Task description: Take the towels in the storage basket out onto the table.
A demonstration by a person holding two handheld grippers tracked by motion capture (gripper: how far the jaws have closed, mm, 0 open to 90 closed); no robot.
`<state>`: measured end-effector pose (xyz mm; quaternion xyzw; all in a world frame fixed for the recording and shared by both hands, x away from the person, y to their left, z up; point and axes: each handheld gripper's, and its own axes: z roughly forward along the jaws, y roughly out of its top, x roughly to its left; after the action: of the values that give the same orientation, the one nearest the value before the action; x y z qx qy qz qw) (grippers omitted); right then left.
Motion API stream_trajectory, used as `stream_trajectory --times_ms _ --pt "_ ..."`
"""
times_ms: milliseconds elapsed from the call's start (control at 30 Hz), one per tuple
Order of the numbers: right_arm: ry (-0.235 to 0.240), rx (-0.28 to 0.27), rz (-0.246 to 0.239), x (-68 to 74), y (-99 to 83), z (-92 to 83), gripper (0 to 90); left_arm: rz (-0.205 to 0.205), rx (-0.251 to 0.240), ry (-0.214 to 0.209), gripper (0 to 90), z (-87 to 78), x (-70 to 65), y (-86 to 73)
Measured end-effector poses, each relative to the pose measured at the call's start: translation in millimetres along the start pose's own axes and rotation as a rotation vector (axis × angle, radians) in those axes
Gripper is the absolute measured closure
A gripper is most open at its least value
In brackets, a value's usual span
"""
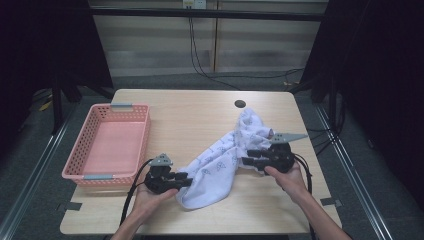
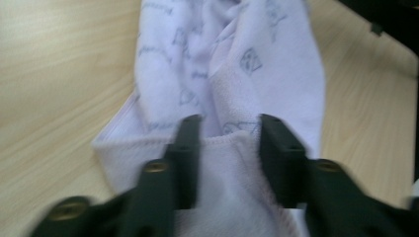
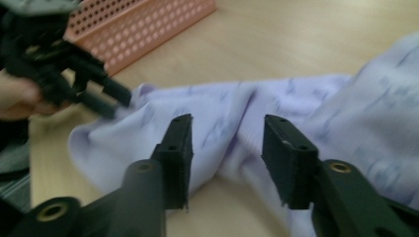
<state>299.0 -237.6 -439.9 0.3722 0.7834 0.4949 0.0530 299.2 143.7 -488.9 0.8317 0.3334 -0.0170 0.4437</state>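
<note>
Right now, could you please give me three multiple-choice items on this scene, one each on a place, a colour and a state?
1. Where does the pink perforated plastic basket stand on the light wooden table?
A. Left side
B. Right side
C. Centre

2. What colour is the bunched printed towel?
A. Red
B. White with grey prints
C. Green

3. How do the jaws of the left gripper stand?
A. Apart, astride the towel's hem
B. Shut on the basket rim
C. Shut in the air

Answers: 1 A, the high view shows it at the left edge. 2 B, seen in all views. 3 A, the left gripper view shows cloth between the parted jaws.
</note>
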Motion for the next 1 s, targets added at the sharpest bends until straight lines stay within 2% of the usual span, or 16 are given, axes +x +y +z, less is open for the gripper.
stream_trajectory --times_ms 33,67,167,233,300,333,400,467,533,600,667,700,867,1000 --pt "0.037 0.016 0.009 2.9 -10.4 0.4 64.6 -0.004 0.005 0.019 82.9 -0.5 0.9 -1.2" --pt "0.048 0.040 0.011 5.4 -19.0 3.9 67.9 -0.014 0.008 0.021 86.9 -1.0 2.5 -1.8" --pt "0.058 0.131 0.001 10.4 -38.2 23.7 73.8 -0.041 0.013 0.032 88.2 -3.5 7.9 -4.3" --pt "0.023 0.184 -0.030 13.0 -42.4 39.8 74.9 -0.062 0.011 0.018 88.3 -4.1 11.3 -7.0" --pt "0.045 0.185 -0.028 12.3 -40.4 51.7 73.7 -0.054 0.021 0.025 88.2 -3.4 11.3 -9.7" --pt "0.049 0.179 -0.032 13.0 -37.2 55.5 73.5 -0.053 0.011 0.013 88.0 -3.4 10.9 -10.7" --pt "0.088 0.136 -0.028 15.0 -28.0 61.5 73.0 -0.065 -0.012 -0.025 87.8 -4.5 9.8 -10.3" --pt "0.083 0.105 -0.044 19.0 -16.4 70.1 73.0 -0.060 -0.017 -0.038 87.9 -5.4 8.8 -9.4" --pt "0.101 0.090 -0.045 19.8 -9.0 80.5 69.1 -0.065 -0.024 -0.043 87.9 -6.0 6.5 -9.3" --pt "0.109 0.119 -0.047 19.2 -4.9 96.0 62.7 -0.050 -0.018 -0.036 87.8 -7.9 5.4 -9.3" --pt "0.088 0.160 -0.069 19.4 -7.4 109.1 59.3 -0.061 -0.028 -0.039 87.8 -9.4 6.0 -10.1" --pt "0.101 0.163 -0.065 18.3 -10.0 112.9 58.8 -0.059 -0.025 -0.032 87.7 -10.5 7.5 -10.6" --pt "0.119 0.149 -0.037 14.3 -11.7 102.6 52.6 -0.083 -0.016 -0.021 87.6 -10.0 11.8 -13.7" --pt "0.106 0.153 -0.043 15.6 -16.4 86.7 56.4 -0.084 -0.002 -0.016 87.8 -8.2 11.1 -13.9"
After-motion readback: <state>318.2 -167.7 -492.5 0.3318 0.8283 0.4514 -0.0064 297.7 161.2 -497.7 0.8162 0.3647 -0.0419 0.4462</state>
